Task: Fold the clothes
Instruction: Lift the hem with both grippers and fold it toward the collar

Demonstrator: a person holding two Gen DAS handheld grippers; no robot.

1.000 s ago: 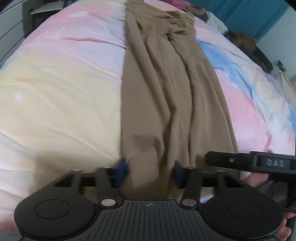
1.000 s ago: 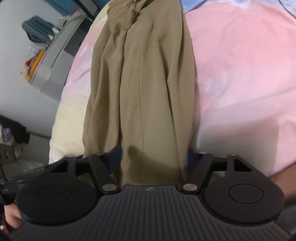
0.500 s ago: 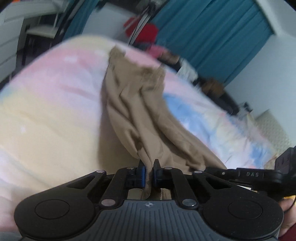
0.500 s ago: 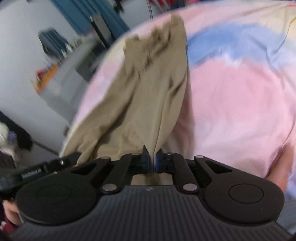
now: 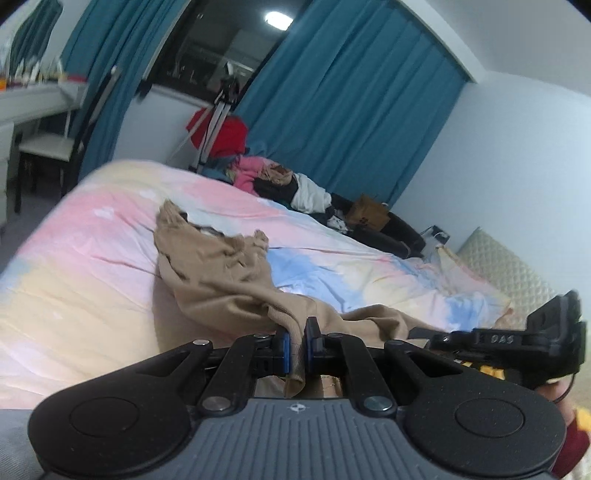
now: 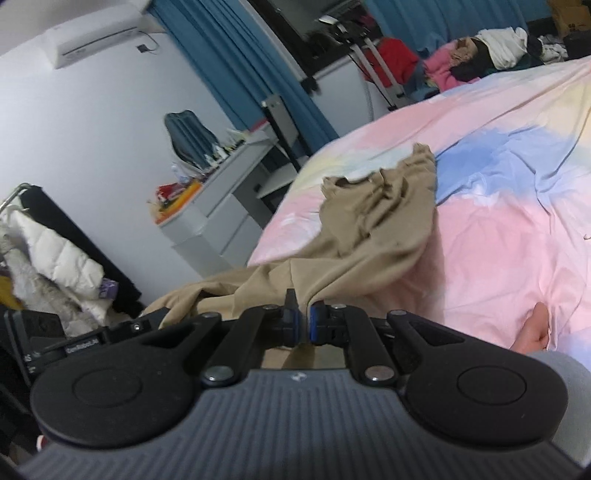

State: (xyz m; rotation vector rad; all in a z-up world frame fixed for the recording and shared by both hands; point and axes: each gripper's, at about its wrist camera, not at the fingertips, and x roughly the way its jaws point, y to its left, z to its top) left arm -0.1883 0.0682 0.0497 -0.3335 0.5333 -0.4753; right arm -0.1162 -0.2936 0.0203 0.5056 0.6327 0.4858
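- Left gripper (image 5: 297,345), bottom centre of left wrist view: jaws pressed together, pinching a ribbed hem of the tan trousers (image 5: 218,273); a bit of cloth hangs below the blue pads (image 5: 283,345).
- Right gripper (image 6: 303,325), bottom centre of right wrist view: jaws nearly closed, pinching a thin fold of the same trousers (image 6: 373,229).
- Trousers: near end lifted off the bedspread at both grippers; rest trails up & away across the bed, far end crumpled w/ bunched waistband at mid-frame in both views.
- Bedspread (image 5: 92,258): pastel pink/yellow/blue, wrinkled, under the garment.
- Left wrist view, right edge: the other gripper's black body (image 5: 517,339) w/ "DAS" lettering, cloth stretched between the two tools.
- Right wrist view, lower left: other tool's black body (image 6: 74,343) likewise in shot.
- Right wrist view, lower right: a bit of a hand (image 6: 535,328) resting on the pink sheet.
- Background: teal curtains (image 5: 351,110) upper centre; clothes pile (image 5: 295,184) past far bed edge; tripod (image 5: 218,122) by the window.
- Right wrist view, left side: grey desk (image 6: 221,206) w/ clutter; white puffy jacket (image 6: 55,254) far left; AC unit (image 6: 96,33) upper left.
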